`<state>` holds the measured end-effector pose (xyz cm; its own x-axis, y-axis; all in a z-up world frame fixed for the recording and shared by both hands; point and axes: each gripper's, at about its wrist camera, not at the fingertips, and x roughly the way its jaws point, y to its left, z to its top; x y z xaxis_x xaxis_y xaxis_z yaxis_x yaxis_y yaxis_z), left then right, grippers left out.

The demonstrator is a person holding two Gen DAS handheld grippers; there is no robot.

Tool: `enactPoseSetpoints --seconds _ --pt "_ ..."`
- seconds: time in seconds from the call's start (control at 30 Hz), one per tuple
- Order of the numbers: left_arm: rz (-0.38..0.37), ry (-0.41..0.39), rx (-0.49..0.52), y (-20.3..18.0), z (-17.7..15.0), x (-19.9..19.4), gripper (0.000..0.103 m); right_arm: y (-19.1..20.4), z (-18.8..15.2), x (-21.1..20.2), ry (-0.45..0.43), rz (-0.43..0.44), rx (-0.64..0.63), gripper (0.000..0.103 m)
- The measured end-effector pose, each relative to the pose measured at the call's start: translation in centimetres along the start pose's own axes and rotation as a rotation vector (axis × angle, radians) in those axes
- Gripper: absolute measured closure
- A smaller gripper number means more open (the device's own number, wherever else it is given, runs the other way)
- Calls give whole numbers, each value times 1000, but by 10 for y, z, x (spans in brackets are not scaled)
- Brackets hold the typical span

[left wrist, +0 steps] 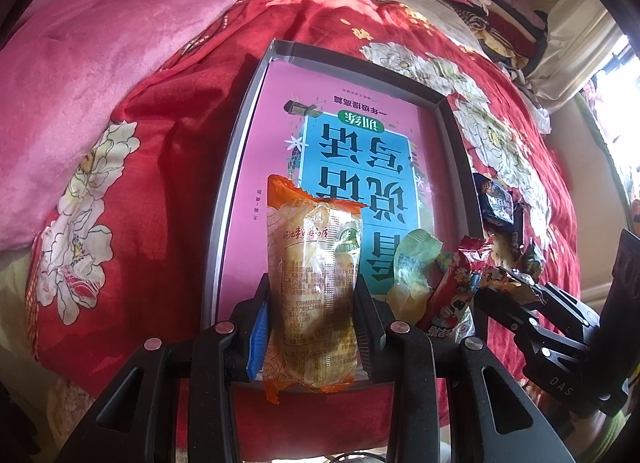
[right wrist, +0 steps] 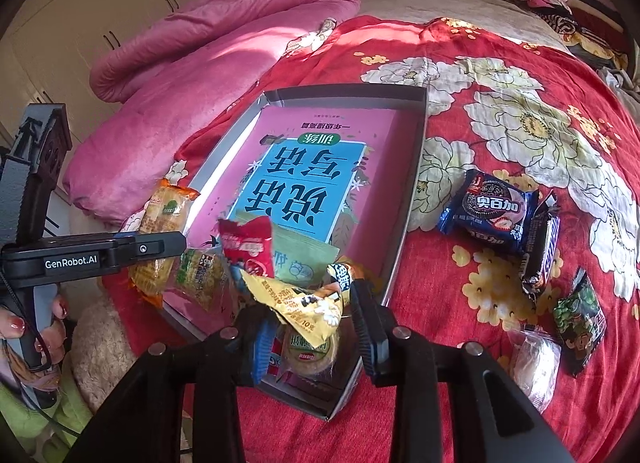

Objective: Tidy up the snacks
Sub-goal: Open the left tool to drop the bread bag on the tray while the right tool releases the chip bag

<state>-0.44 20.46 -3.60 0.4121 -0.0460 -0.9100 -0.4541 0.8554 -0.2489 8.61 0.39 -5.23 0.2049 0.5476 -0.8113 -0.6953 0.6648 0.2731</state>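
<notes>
I held the orange packet (left wrist: 312,287) clamped in my left hand-held gripper (left wrist: 314,319) over the box (left wrist: 236,135), ready to place it; my right hand-held gripper (right wrist: 308,327) straddled the yellow packet (right wrist: 296,303) above the box's near end, its grip uncertain.

Yellow snack pkt (right wrist: 298,305) betw right hand-held gripper (right wrist: 310,313) fingers, over grey box (right wrist: 416,167) w/ pink book (right wrist: 304,179).

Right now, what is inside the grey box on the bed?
The grey box holds a pink book lying flat, with several snack packets piled at its near end, such as a red packet and a pale green packet. The box floor under the book is covered.
</notes>
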Motion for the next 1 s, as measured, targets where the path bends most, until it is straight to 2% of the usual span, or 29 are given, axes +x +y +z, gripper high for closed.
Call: enactPoseSetpoints --seconds 1.0 --pt "27 -11 26 -9 0 -8 51 -2 3 -26 -54 13 22 67"
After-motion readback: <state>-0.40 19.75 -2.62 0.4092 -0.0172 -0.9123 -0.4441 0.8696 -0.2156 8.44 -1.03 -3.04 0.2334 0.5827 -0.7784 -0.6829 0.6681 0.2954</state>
